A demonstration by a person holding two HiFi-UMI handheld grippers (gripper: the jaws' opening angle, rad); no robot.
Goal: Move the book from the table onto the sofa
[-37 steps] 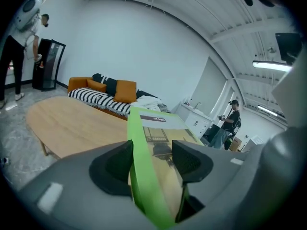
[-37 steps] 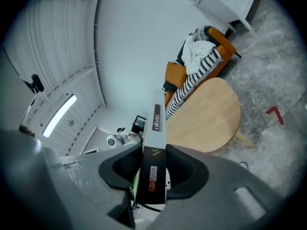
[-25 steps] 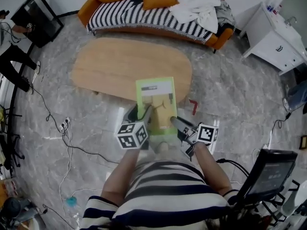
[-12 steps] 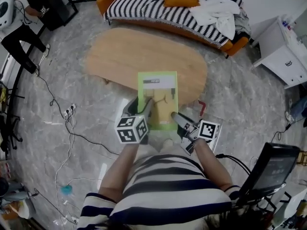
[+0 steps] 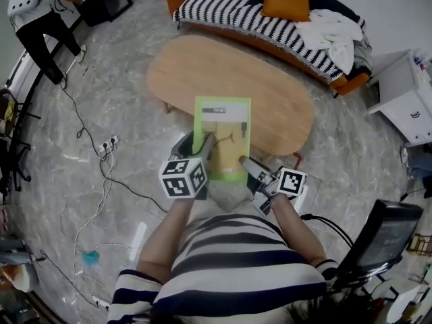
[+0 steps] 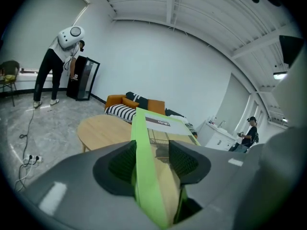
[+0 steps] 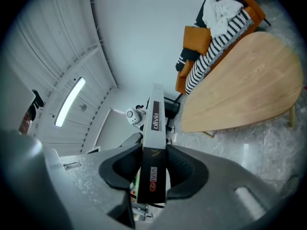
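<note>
Right now I am holding the green-edged book (image 5: 222, 138) in the air with both tools, over the near edge of the oval wooden tabletop (image 5: 202, 66). Its far end is reaching over the wood and its near end is hanging off toward me. My left tool (image 6: 152, 159) is clamping the book's near left corner. Its jaws have just been closing tighter, and the green edge is sitting pinched between the pads. My right tool (image 7: 154, 169) is gripping the near right corner, with the pads pressing on both sides of the book's lettered edge. The book is lying roughly flat with its cover up.

The striped sofa (image 5: 229, 12) with orange cushions is standing on the far side of the tabletop, well apart from the book. A heap of white cloth (image 5: 337, 29) is lying on its right end. A power strip (image 5: 108, 143) is lying on the grey marble floor (image 5: 101, 201) left of the tabletop.
</note>
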